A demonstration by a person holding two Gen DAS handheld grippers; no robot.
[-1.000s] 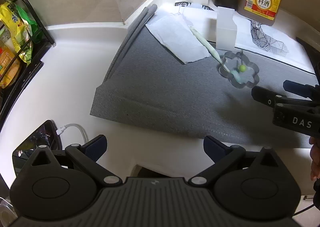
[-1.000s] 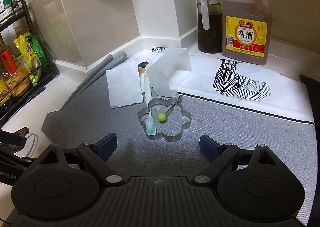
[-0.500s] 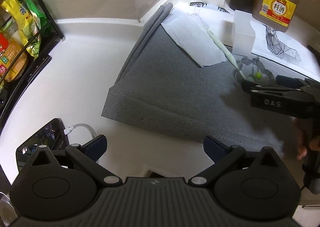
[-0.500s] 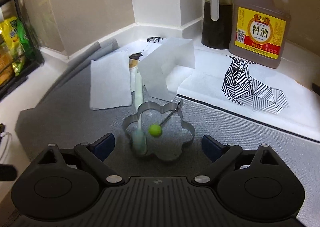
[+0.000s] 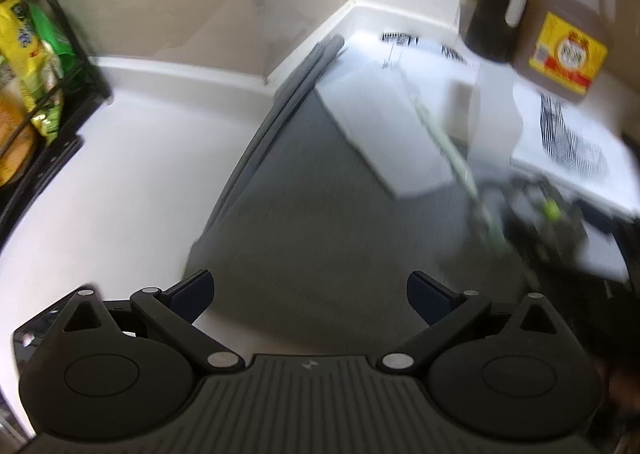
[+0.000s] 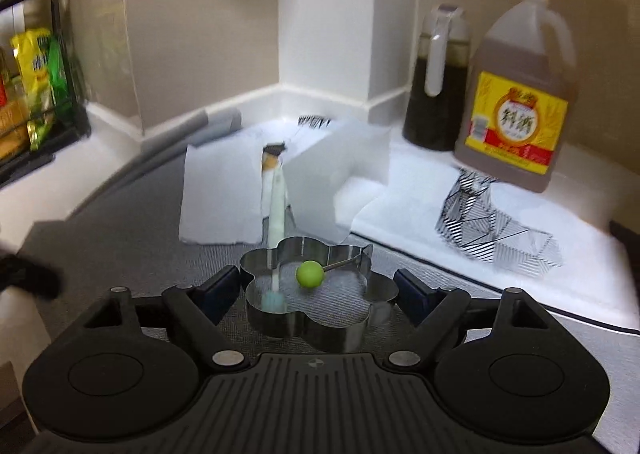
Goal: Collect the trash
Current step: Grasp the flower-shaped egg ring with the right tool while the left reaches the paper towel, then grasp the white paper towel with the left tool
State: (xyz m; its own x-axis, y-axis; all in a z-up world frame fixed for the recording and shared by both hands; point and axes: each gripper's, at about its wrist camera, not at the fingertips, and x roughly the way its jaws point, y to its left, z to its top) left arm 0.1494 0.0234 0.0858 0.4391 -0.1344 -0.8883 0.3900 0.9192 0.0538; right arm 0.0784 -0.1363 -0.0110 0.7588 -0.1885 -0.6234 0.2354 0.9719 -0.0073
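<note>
A white paper towel (image 6: 220, 198) lies flat on the grey mat (image 6: 120, 238). A pale green toothbrush (image 6: 276, 206) runs from the towel's edge into a flower-shaped metal ring (image 6: 304, 328) with a green knob (image 6: 309, 274). Behind it stands a folded translucent white piece (image 6: 336, 174). My right gripper (image 6: 318, 288) is open and low over the mat, one finger on each side of the ring, touching nothing. My left gripper (image 5: 311, 290) is open and empty above the mat's near left part. The left wrist view is blurred; it shows the towel (image 5: 384, 126), toothbrush (image 5: 452, 158) and knob (image 5: 551, 209).
A cooking wine jug (image 6: 520, 114) and a dark sauce bottle (image 6: 436, 94) stand at the back right by the wall. A white sheet with black line art (image 6: 500, 222) lies beneath them. A black rack with snack packets (image 5: 32, 94) stands at the left on the white counter (image 5: 140, 174).
My right gripper has moved forward and down, so the metal ring now sits between its fingers. My left gripper has swung forward over the mat. Both stay open.
</note>
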